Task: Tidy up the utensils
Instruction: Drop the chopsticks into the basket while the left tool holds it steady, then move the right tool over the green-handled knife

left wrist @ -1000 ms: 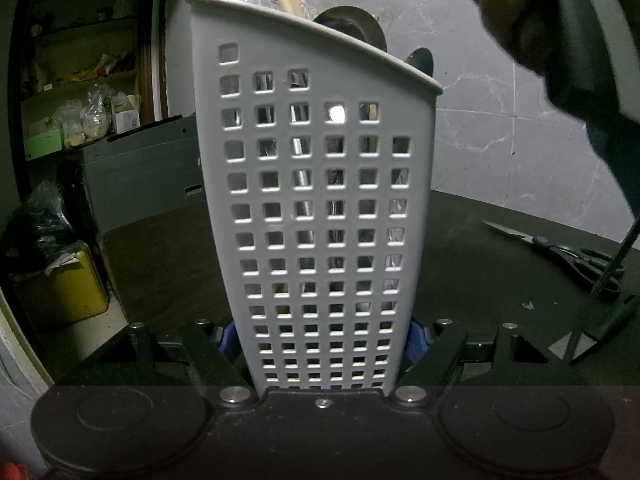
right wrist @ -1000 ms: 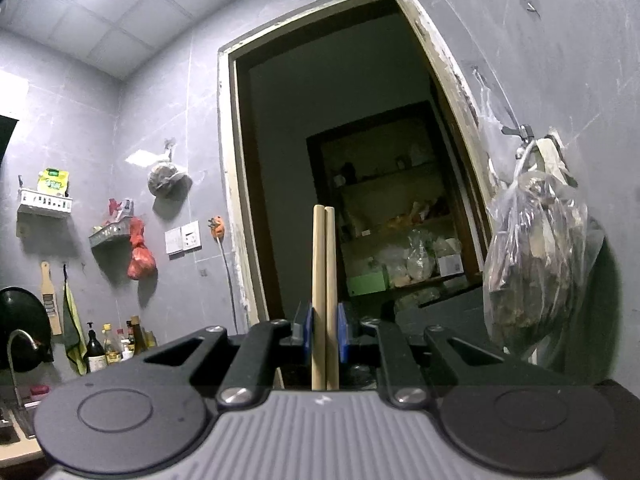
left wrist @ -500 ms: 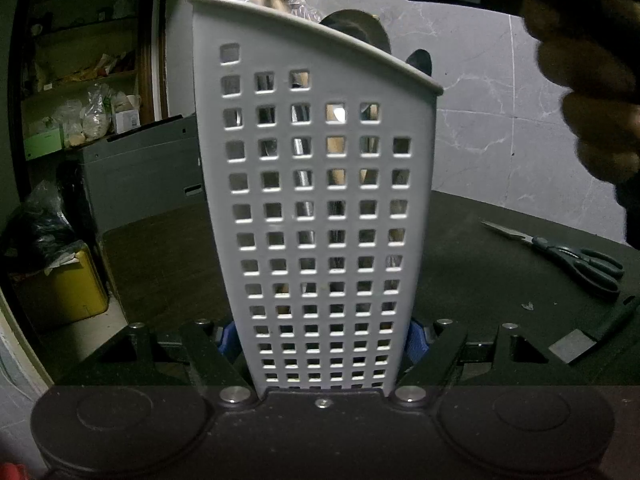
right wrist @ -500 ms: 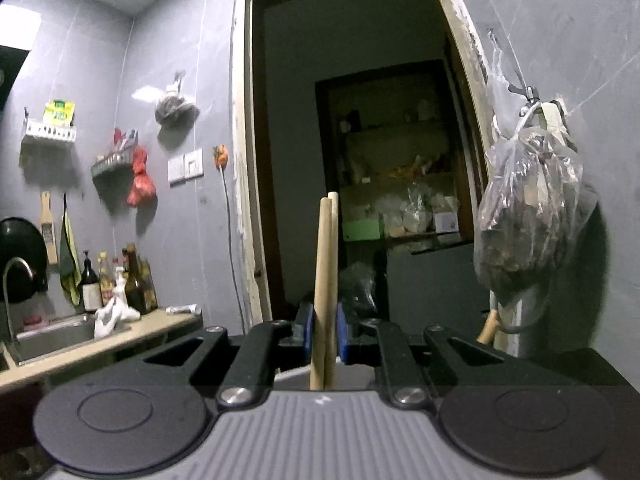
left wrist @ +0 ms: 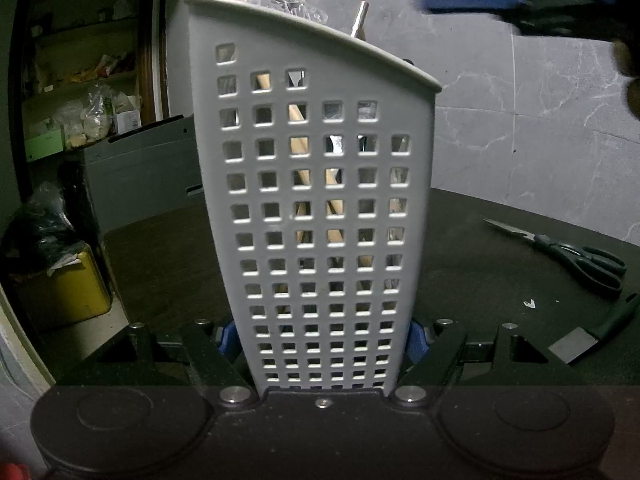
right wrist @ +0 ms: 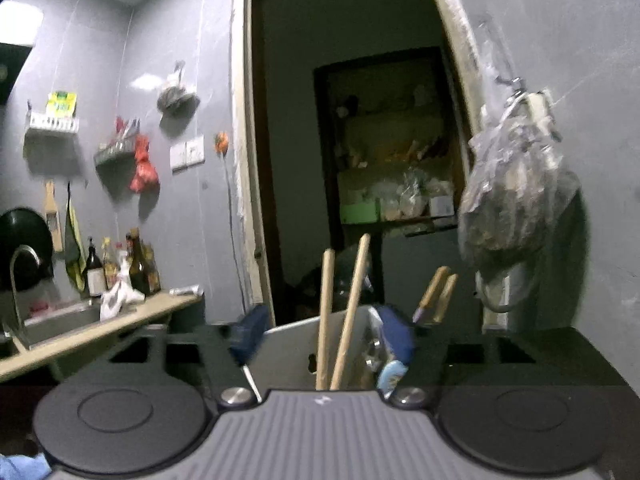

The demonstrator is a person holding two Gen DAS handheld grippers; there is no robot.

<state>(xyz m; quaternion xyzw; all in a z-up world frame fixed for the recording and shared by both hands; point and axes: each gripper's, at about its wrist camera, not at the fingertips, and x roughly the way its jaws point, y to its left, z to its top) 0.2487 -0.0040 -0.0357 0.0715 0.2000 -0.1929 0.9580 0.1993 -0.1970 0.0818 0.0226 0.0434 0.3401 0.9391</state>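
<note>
Yellow plastic bin [left wrist: 66, 284] sits on the floor at the far left of the left wrist view, with cluttered storage shelves [left wrist: 84, 92] in the dark room behind it. Moving right you hit the main thing: a tall white perforated plastic utensil caddy [left wrist: 320, 208] standing upright on the dark tabletop [left wrist: 480, 280], and the left gripper [left wrist: 322, 340] is clamped on its base, blue pads pressed against both sides, so it blocks most of that view. Through the square holes you can see pale wooden sticks and some metal pieces inside, and a metal handle tip [left wrist: 360, 20] pokes above the rim. Further right on the table lie black-handled scissors [left wrist: 568, 256] and a black flat-bladed tool [left wrist: 592, 336], well apart from the caddy. Up in the top right corner the right gripper [left wrist: 520, 4] shows as a blur above the caddy. From its own camera, a counter with bottles [right wrist: 120, 268] is on the left, then the right gripper [right wrist: 324, 340] with its jaws just swung wide open, and the pair of light wooden chopsticks [right wrist: 340, 312] stands loose between them, dropped into the caddy, pads not touching. Two more wooden handles [right wrist: 438, 292] stick up to the right, and a clear plastic bag [right wrist: 512, 200] hangs on the wall.
</note>
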